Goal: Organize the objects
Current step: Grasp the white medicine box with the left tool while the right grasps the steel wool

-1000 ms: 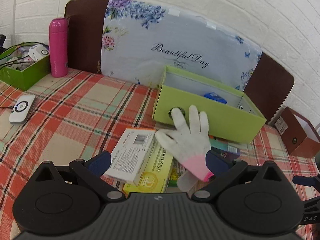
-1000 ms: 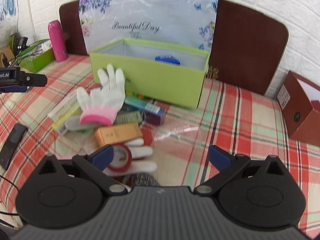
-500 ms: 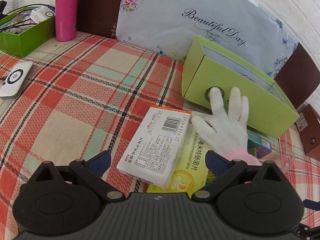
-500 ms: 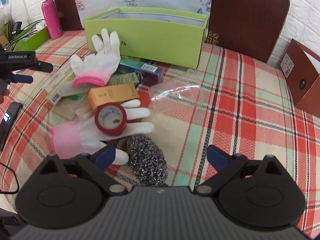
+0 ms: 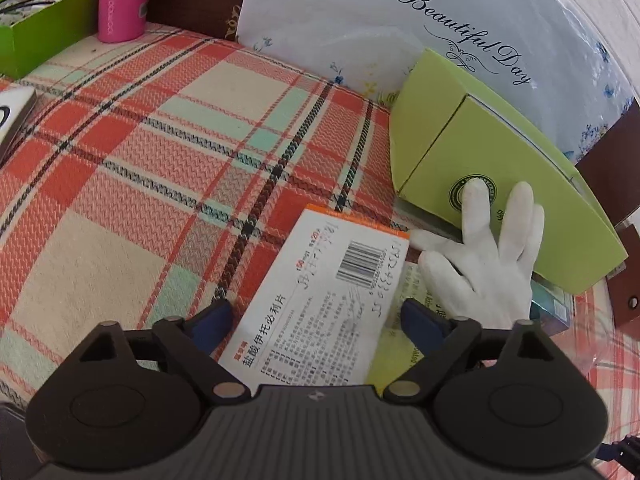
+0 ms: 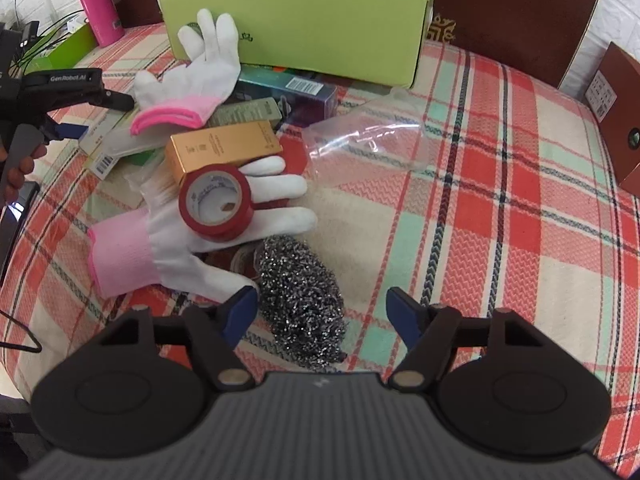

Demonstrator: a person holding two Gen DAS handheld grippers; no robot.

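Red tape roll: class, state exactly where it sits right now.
In the right wrist view, the red tape roll lies left of centre on a white glove, just below the gold box and above the steel scourer.

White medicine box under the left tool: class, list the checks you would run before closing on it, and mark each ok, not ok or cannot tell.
1. Left tool open: ok.
2. White medicine box between its fingers: ok, one blue tip at each long edge.
3. Box free on top: ok, nothing lies on it; the white glove lies beside it.
4. What the box rests on: a yellow box shows beneath; whether it would lift along, cannot tell.
5. Green storage box open on top for the drop: ok.
6. Right tool clear of the left: ok, open over the steel scourer.
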